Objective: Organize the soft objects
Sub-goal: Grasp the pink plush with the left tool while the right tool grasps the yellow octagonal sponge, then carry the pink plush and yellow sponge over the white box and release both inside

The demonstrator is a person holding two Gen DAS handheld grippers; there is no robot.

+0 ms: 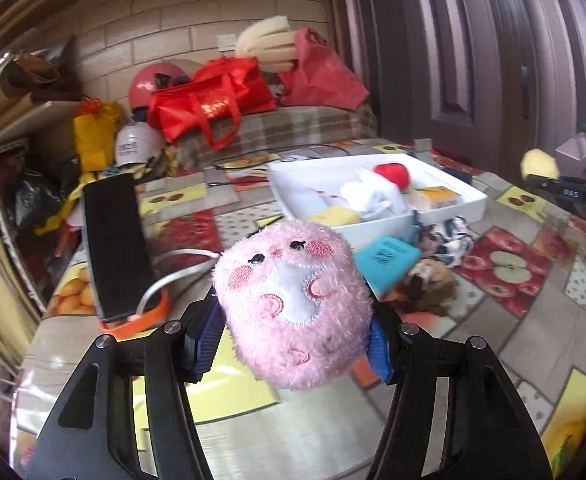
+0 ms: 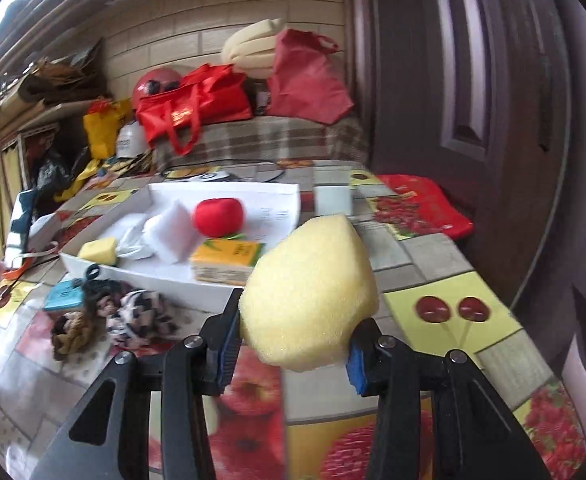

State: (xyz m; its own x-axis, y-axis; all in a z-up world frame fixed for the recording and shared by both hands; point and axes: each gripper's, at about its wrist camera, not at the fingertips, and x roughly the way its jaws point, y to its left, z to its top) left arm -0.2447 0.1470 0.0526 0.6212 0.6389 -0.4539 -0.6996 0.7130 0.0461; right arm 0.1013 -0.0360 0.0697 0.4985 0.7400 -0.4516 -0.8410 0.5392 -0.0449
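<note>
Holding a pink plush toy [image 1: 295,304] between its blue pads, the left gripper [image 1: 295,344] is closed on the toy above the table [image 1: 513,352], which has a fruit-pattern cloth. The toy has a small sewn face with rosy cheeks and it sits squeezed between the two fingers.

The right gripper [image 2: 293,344] is closed on a yellow sponge [image 2: 311,292], also in the air above the table. In the left wrist view this sponge appears far at the right edge, well apart from the plush toy.

Behind both grippers a white tray [image 2: 149,274] lies on the table. Inside it I see a red plush [image 2: 217,216], a white soft piece [image 2: 173,236], a small yellow sponge [image 2: 97,251] near the left corner and an orange-yellow packet [image 2: 227,260] near the front wall.

Just in front of the tray, on the cloth, lie a teal flat block [image 1: 387,258], a black-and-white scrunchie [image 2: 141,316] and a brown scrunchie [image 2: 71,334], close to each other. A black phone [image 1: 115,244] with a white cable lies at the left side of the table.
</note>
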